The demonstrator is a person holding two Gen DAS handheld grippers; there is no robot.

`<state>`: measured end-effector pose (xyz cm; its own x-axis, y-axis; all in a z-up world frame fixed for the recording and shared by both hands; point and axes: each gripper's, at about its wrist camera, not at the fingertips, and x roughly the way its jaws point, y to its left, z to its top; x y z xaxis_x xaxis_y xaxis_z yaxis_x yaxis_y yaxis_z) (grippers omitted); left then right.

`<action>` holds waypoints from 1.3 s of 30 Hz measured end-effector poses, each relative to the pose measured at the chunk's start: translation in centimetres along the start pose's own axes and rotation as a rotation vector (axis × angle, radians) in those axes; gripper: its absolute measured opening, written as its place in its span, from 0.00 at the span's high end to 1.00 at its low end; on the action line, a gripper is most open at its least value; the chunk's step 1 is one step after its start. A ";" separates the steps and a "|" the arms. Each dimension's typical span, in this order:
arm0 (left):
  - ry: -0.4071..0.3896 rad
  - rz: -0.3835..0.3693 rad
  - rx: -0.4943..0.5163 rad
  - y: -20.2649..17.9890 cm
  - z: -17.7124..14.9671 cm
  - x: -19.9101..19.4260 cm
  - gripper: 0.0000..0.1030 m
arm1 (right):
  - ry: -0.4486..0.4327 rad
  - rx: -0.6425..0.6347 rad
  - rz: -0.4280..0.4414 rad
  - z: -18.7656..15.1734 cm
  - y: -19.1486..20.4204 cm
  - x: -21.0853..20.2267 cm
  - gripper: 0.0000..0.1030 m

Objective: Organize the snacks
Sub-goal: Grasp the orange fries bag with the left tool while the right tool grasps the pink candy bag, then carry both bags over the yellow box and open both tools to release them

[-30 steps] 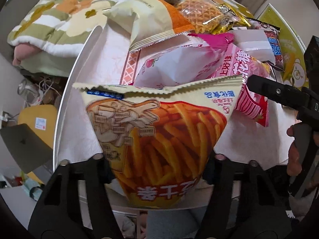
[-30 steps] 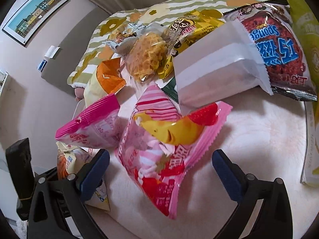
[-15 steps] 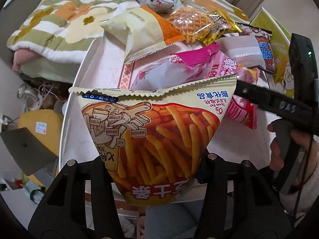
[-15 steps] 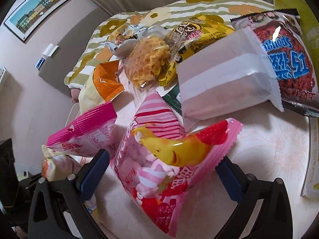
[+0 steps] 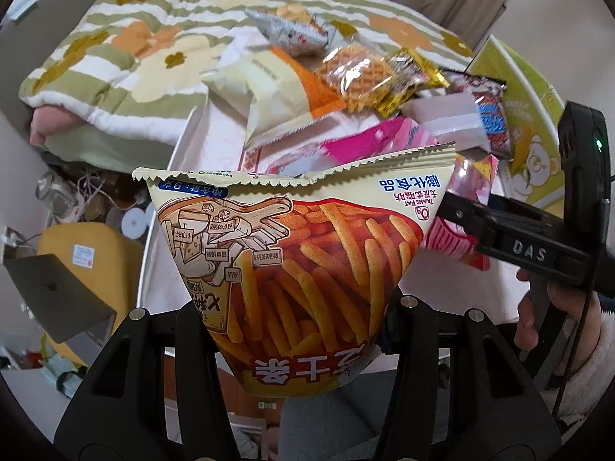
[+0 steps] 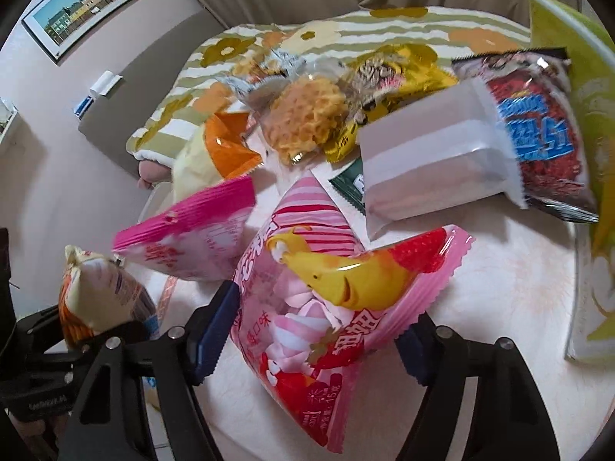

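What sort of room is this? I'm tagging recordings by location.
Most likely a bedroom at home: a flowered quilt lies on a bed just behind the white table of snack packets, a framed picture hangs on the wall, and a laptop and cables clutter the floor.

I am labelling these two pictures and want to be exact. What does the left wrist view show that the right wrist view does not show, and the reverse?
Only the left wrist view shows the printed front of the cheese stick bag held in the left gripper, plus the laptop and the yellow chair beside the table.

Only the right wrist view shows the right gripper shut on the pink marshmallow bag, the framed picture on the wall, and a dark green packet.

Both show the waffle pack, the white packet and the flowered blanket.
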<state>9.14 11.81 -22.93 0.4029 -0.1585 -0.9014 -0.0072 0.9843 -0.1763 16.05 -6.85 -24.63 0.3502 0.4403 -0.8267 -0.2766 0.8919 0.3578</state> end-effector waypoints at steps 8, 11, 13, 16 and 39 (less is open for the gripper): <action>-0.065 -0.025 0.020 -1.5 1.6 -2.8 0.54 | -0.077 -0.002 -0.005 0.4 0.0 -5.6 0.41; -0.091 -0.025 0.037 -2.7 2.7 -4.0 0.54 | -0.132 0.004 0.009 0.7 0.1 -8.4 0.41; -0.110 -0.030 0.049 -3.7 3.5 -4.8 0.54 | -0.170 0.003 0.011 1.1 -0.1 -10.2 0.41; -0.140 -0.032 0.059 -5.3 4.8 -5.6 0.54 | -0.217 0.015 0.016 2.0 -1.1 -12.8 0.41; -0.211 -0.159 0.163 -31.8 19.5 -0.6 0.54 | -0.383 0.104 -0.124 9.8 -21.7 -26.0 0.41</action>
<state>27.02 -17.88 -9.09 0.5687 -0.3086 -0.7624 0.2115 0.9506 -0.2270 21.71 -36.69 -6.63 0.6882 0.3177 -0.6523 -0.1261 0.9377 0.3237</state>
